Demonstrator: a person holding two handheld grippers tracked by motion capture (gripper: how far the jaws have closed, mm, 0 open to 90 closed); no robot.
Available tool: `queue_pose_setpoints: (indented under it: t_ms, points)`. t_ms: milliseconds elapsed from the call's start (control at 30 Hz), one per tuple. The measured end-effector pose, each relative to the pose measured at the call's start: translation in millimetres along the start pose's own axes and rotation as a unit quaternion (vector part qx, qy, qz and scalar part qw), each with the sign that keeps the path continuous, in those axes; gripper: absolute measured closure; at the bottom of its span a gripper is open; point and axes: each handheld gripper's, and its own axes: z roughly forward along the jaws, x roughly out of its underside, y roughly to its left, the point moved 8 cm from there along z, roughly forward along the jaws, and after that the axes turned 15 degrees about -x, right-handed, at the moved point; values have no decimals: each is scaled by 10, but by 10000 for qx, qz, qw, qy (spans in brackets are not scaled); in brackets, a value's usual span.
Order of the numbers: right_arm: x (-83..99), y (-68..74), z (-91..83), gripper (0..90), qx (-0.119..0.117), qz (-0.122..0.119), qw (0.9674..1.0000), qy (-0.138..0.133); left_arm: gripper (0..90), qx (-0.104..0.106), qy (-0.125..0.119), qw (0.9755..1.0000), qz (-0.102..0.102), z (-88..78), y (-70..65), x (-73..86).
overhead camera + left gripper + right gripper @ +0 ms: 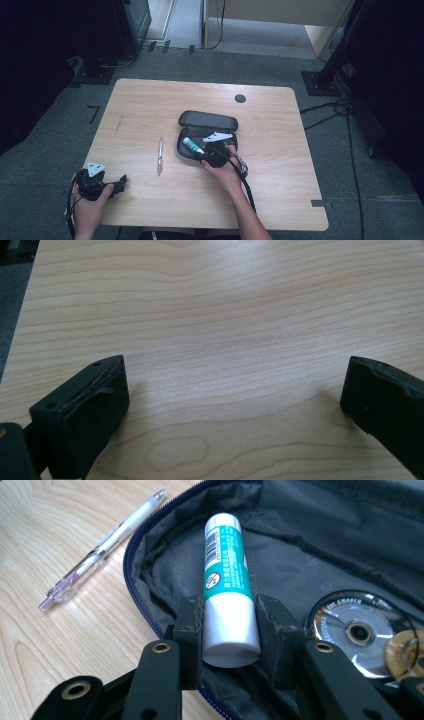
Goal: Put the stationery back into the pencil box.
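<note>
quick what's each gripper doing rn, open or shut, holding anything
Left gripper: open, empty, over the light wooden table.
Right gripper: shut on the white-and-teal glue stick.

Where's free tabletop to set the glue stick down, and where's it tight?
Free: the far strip of the table beyond the open case, the left part between the left gripper and the pen, and the right edge. Tight: inside the case, where the right gripper grips the glue stick beside a metal disc.

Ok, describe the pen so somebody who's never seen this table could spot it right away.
On the wooden table, look left of the open black pouch in the middle. The pen lies alone on bare wood there, slim with a clear barrel, unlike the stubby teal-and-white glue stick that the right gripper holds over the pouch.
</note>
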Motion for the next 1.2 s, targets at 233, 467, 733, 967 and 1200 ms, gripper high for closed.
queue_pose_setpoints:
  t_ms: [233,467,733,967,1200]
  points:
    - [2,-21,-48,484,93,48,9999,-115,0,1,-1,10000,-4,0,-1,0]
    - [75,10,-257,383,277,39,9990,-361,0,-2,-3,10000,-3,0,-1,-1]
    - [198,23,-560,245,477,65,9975,-518,0,0,-2,10000,-3,0,-1,-1]
    - [333,-1,-781,44,641,192,9961,-579,0,-2,-15,10000,0,7,-5,-7]
    - [444,-67,-1043,0,739,265,9945,-701,0,-3,-14,10000,-3,6,-5,-7]
